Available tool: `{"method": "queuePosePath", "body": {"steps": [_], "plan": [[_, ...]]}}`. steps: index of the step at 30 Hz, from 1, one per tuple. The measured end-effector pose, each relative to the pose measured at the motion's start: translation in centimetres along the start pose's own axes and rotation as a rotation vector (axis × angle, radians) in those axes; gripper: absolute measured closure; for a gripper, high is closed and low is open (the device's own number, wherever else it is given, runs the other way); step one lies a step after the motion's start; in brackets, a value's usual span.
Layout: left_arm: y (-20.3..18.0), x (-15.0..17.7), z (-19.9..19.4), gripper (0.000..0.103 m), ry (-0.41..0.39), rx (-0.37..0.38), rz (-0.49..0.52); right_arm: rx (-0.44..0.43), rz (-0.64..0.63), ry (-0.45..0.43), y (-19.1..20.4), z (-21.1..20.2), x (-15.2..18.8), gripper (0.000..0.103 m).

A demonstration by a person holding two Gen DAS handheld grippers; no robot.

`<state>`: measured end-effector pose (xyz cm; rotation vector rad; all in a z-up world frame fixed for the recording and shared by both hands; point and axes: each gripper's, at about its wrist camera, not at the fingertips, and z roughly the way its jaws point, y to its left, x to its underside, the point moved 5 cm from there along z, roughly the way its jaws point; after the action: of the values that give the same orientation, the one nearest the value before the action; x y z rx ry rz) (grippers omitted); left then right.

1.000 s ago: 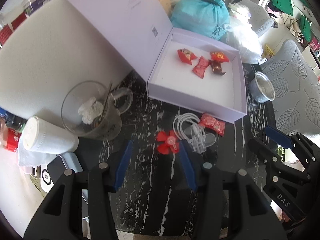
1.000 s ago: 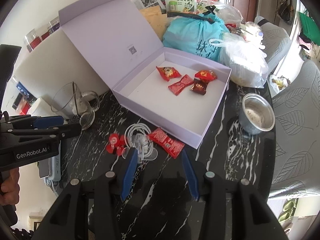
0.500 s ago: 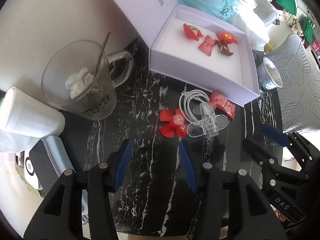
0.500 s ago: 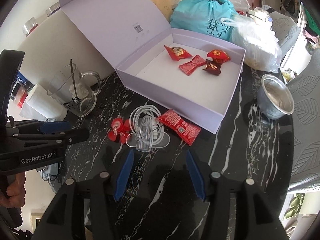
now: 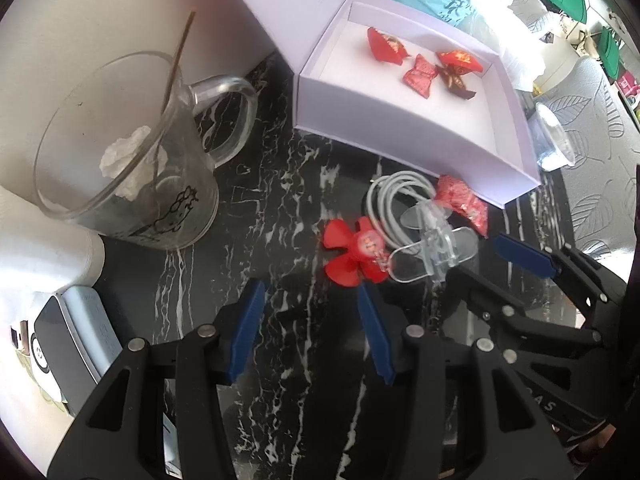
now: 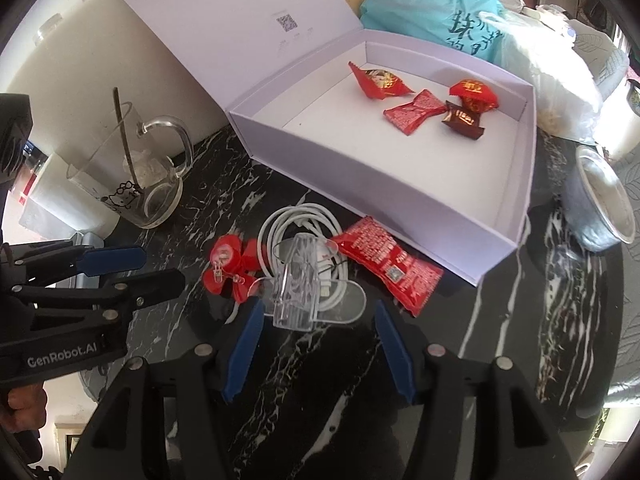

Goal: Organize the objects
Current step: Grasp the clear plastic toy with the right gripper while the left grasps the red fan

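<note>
both grippers lower toward clutter at box's [image 6: 400,204] front edge, left gripper [image 5: 308,304] spread and empty beside red fan [image 5: 354,250], right gripper [image 6: 318,320] opening, empty, before clear stand [image 6: 300,280]

Both grippers are built from black plastic frames, studded with silver screws. Blue pads [image 5: 246,332] are fitted on the fingers. "GenRobot.AI" is printed in white on the left gripper [image 6: 120,266].

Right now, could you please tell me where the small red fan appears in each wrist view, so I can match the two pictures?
Left wrist view: the red fan lies just right of centre on the black marble table, touching the clear plastic holder.
Right wrist view: it lies left of centre, left of that holder.
Shared landmark: the open lilac box behind it.
</note>
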<state>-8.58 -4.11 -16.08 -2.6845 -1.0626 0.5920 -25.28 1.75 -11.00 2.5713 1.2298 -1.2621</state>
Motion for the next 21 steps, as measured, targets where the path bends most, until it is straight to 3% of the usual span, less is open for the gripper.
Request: {"method": "queuePosePath", "body": {"steps": [9, 11, 21], "plan": [[0.7, 0.4, 0.6, 0.056, 0.015, 0.001, -0.019, -0.029, -0.042, -0.021, 1.0, 1.3, -1.0, 0.045], [0.7, 0.4, 0.5, 0.056, 0.010, 0.010, -0.026, -0.024, -0.046, -0.029, 1.0, 1.3, -1.1, 0.050], [-1.2, -0.5, 0.1, 0.056, -0.027, 0.068, -0.008, -0.018, -0.032, -0.025, -0.2, 0.5, -0.2, 0.050]]}}
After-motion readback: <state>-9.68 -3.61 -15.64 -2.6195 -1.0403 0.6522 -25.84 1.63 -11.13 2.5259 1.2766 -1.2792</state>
